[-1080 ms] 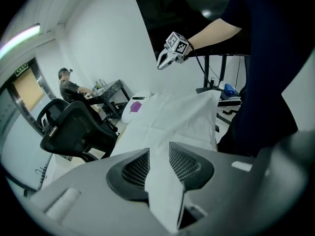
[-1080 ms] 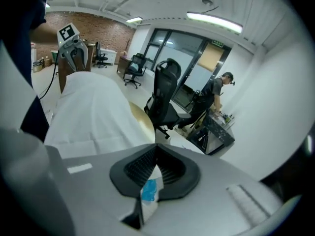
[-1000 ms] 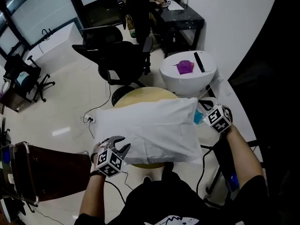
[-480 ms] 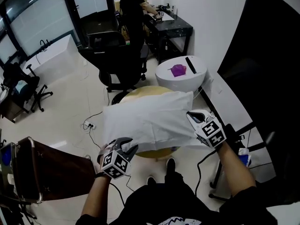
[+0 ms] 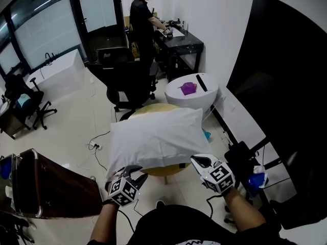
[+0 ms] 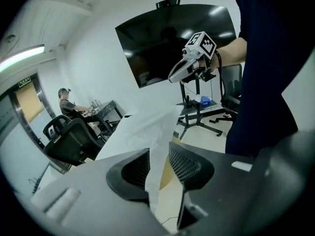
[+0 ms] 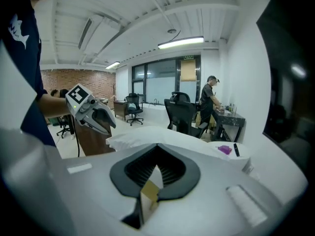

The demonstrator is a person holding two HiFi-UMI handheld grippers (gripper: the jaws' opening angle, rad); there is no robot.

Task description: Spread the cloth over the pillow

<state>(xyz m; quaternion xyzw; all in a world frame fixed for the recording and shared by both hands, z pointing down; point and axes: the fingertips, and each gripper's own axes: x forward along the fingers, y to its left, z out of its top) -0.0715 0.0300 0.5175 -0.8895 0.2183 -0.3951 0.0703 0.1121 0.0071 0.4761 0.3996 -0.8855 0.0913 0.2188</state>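
Observation:
A white cloth (image 5: 153,137) lies over the pillow on a round wooden table (image 5: 164,169); I cannot tell cloth from pillow beneath it. My left gripper (image 5: 135,171) is at the near-left corner, and a strip of the cloth (image 6: 156,156) runs between its jaws (image 6: 158,166), which grip it. At the near-right corner my right gripper (image 5: 197,160) has its jaws closed, with a white sliver of cloth (image 7: 156,173) pinched at the tips (image 7: 155,171). Each gripper shows in the other's view: the right gripper (image 6: 173,76), the left gripper (image 7: 109,126).
Beyond the table stands a white round side table (image 5: 179,98) with a purple object (image 5: 188,88) and a black remote (image 5: 202,82). Black office chairs (image 5: 127,75), a person at a dark desk (image 5: 143,19), a large dark screen (image 5: 286,111) on the right, a brown cabinet (image 5: 51,188) on the left.
My right gripper has travelled from the pillow's far-right corner along its right side to the near-right corner. The left gripper stayed at the near-left corner. The whole view has pulled back.

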